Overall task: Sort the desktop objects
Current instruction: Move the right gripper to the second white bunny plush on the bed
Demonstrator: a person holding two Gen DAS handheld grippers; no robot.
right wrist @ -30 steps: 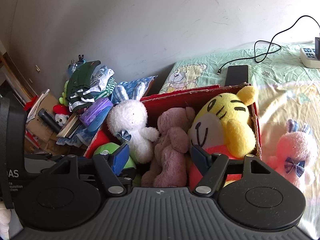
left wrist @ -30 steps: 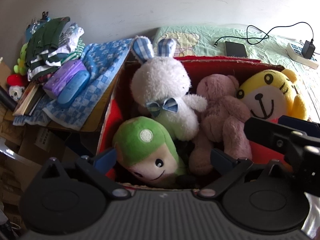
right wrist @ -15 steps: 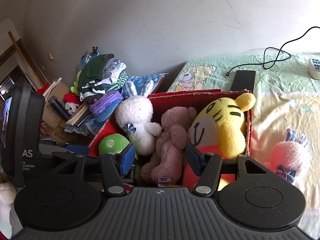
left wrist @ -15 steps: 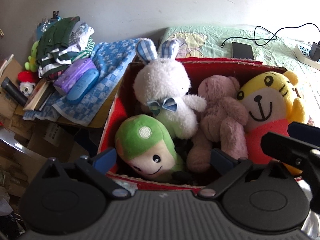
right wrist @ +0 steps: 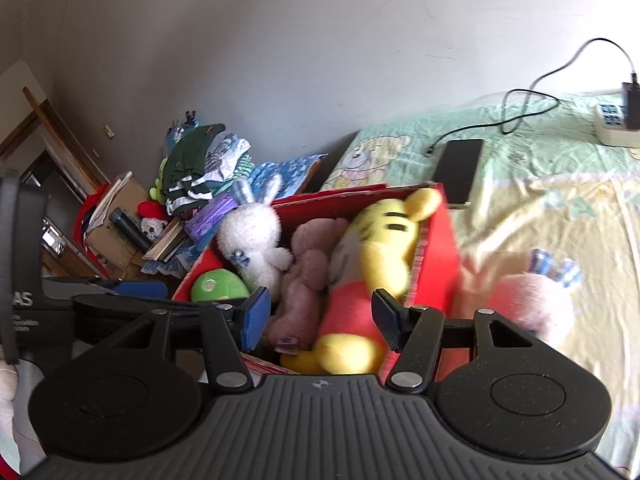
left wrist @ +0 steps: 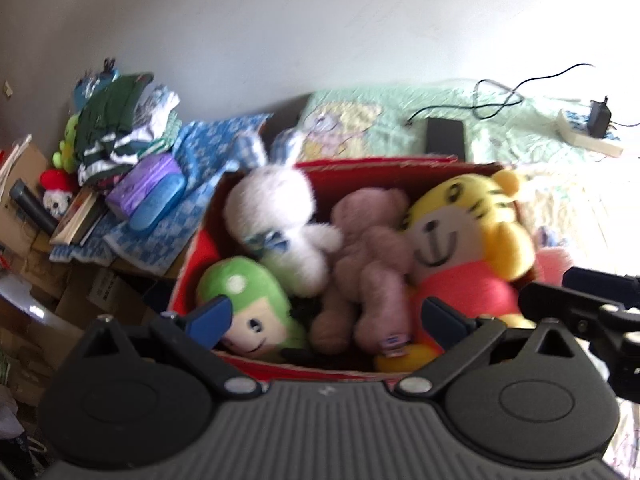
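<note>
A red cardboard box [left wrist: 384,166] [right wrist: 440,252] on the bed holds several plush toys: a white rabbit [left wrist: 276,220] [right wrist: 252,240], a green-capped doll [left wrist: 244,304] [right wrist: 218,286], a mauve bear [left wrist: 372,252] [right wrist: 308,280] and a yellow tiger [left wrist: 468,240] [right wrist: 380,256]. A pink plush rabbit [right wrist: 532,300] lies on the sheet right of the box. My left gripper [left wrist: 324,318] hovers open above the box's near edge, holding nothing. My right gripper [right wrist: 320,316] is open too, over the bear and tiger. Part of the right gripper [left wrist: 592,300] shows in the left wrist view.
A dark phone [right wrist: 460,170] with a cable lies behind the box, and a power strip [right wrist: 612,124] with a charger sits at the far right. Left of the bed, folded clothes [left wrist: 120,128], a blue checked cloth [left wrist: 192,184], books and cardboard boxes are stacked against the wall.
Both grippers have pulled back and up from the box, so more of the wall and bed shows. The right view has swung right, bringing the pink rabbit closer to centre. Both stayed open.
</note>
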